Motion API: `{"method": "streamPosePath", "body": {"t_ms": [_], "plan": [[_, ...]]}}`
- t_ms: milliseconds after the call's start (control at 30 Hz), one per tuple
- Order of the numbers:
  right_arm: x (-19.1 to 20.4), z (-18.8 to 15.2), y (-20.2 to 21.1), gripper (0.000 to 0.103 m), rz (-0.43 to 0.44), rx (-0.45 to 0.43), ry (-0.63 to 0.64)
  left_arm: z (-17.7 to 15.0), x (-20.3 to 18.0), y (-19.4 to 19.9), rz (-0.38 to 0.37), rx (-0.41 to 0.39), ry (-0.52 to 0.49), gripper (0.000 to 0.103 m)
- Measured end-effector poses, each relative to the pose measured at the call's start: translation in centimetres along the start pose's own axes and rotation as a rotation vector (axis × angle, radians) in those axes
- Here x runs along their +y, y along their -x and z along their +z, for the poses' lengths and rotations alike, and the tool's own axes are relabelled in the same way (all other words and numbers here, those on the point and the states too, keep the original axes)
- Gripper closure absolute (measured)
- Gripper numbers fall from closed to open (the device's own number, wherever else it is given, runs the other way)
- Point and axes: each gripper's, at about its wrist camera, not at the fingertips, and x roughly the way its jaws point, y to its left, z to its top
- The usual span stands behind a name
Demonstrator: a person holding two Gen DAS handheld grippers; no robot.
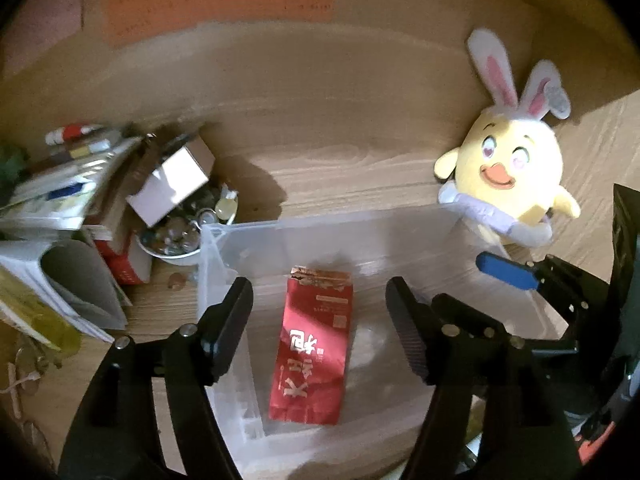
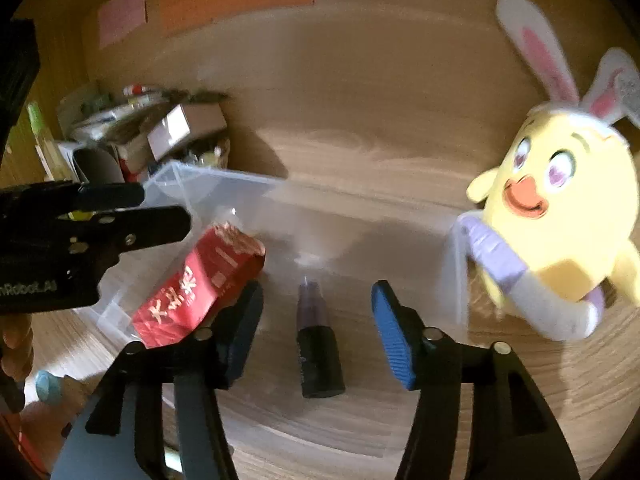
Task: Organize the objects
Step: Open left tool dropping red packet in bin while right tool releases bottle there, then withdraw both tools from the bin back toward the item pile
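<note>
Clear bin (image 1: 224, 236), wooden desk (image 1: 340, 160), papered wall (image 1: 224, 4)

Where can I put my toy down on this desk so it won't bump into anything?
The wood desk is bare between the clear plastic bin and the back wall, from the marble bowl across to the yellow chick plush. Inside the bin, there is room beside the red packet. The left corner is crowded with books and a cardboard box.

Black left gripper (image 1: 320, 320); right gripper (image 2: 316, 332) fingers (image 2: 390, 336) blue-padded, silver screws.
</note>
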Motion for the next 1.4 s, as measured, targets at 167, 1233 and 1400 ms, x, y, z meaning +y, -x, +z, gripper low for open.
{"method": "streamPosePath", "body": {"t_ms": [167,1233,1400], "plan": [[0.3,0.3,2.5,0.032,-0.006,-0.055,0.0,-0.7,0.2,2.9,0.008,-0.055,0.001,0.017],[1.9,-7.8,9.2,0.021,-0.046,-0.068,-0.051,-12.9,6.1,9.3,0.057,-0.037,0.052,0.008],[1.8,-9.2,8.5,0.021,-0.027,-0.026,-0.086,-15.1,6.5,9.1,0.07,-0.005,0.056,0.008]]}}
